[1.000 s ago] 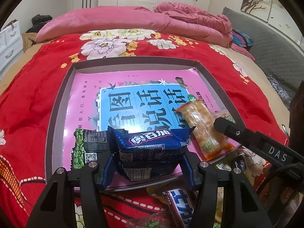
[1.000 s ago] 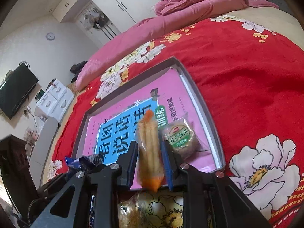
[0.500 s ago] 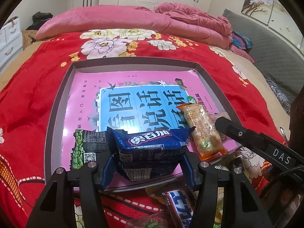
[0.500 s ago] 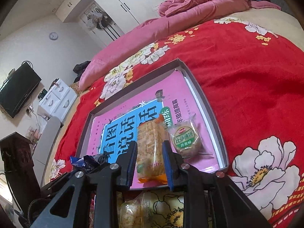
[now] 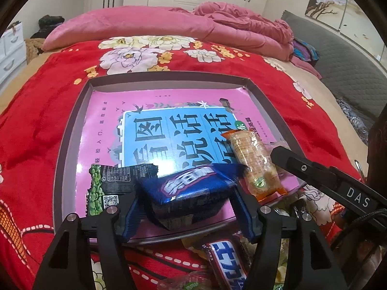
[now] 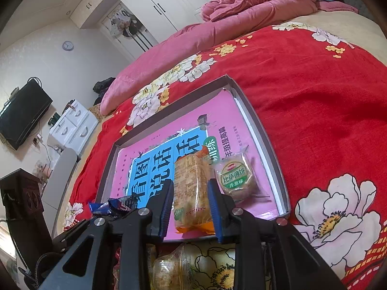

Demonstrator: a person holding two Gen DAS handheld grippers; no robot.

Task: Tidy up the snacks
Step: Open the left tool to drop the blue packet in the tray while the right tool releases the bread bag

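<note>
Grey tray (image 5: 72, 130) lined with a pink book cover, on a red flowered bedspread (image 5: 36, 120) in a bedroom.

Four snacks crowd the tray's near edge; its far half lies bare. The left gripper (image 5: 186, 207) has just loosened around the blue biscuit pack (image 5: 186, 188). The right gripper (image 6: 191, 207) has just eased apart beside the orange cracker pack (image 6: 191, 188), which lies flat.
</note>
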